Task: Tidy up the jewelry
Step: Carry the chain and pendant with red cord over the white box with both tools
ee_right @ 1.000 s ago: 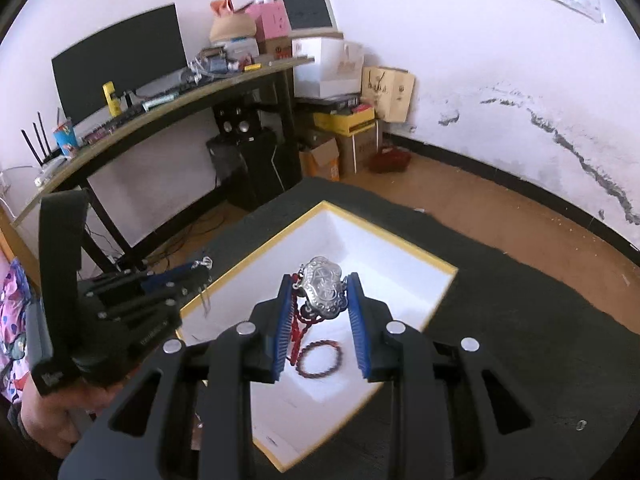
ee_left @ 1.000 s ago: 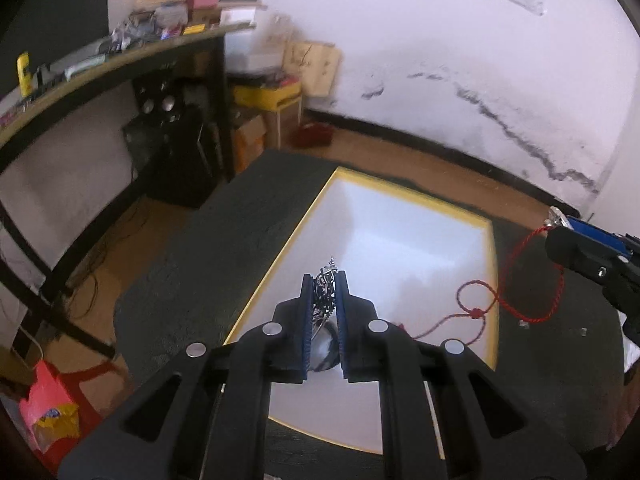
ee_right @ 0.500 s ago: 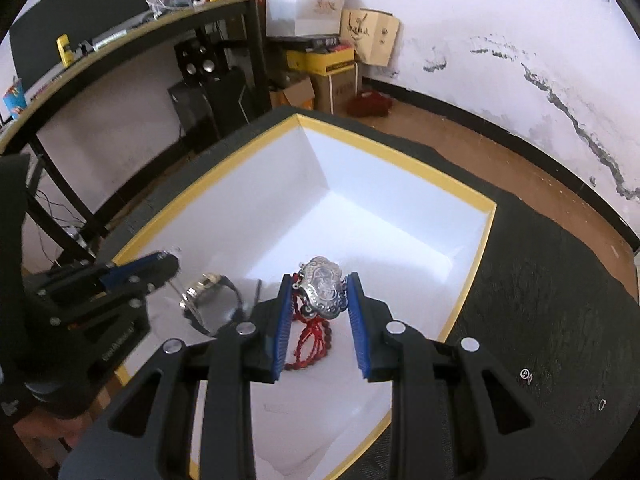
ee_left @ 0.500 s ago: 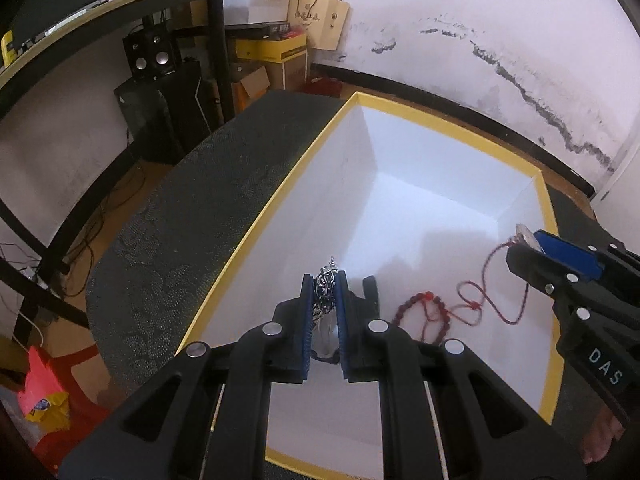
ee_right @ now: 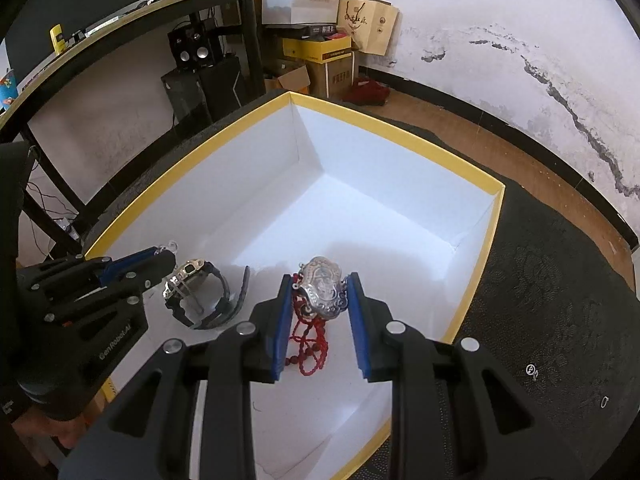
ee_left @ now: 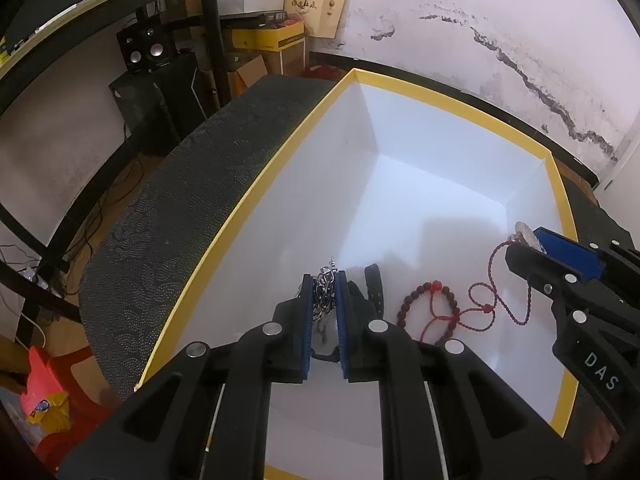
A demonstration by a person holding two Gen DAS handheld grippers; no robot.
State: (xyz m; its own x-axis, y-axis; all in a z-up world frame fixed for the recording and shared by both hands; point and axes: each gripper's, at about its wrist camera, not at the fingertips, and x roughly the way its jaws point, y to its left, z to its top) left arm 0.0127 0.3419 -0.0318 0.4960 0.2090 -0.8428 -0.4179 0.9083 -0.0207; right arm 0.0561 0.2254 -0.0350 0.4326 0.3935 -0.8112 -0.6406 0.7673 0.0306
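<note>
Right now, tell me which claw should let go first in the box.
Right. The right claw holds the silver pendant with its red cord already piled on the box floor.

Watch (ee_left: 374, 294) mostly hidden behind left tool (ee_left: 325, 292); only a strap end shows. Box (ee_right: 472, 276) near rim cut off by frame bottom. Two tiny bits on worktop (ee_right: 560, 300) right of box, too small to ID.

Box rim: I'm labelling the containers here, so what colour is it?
Yellow; the box rim frames a white inside. It shows best in the right wrist view.
</note>
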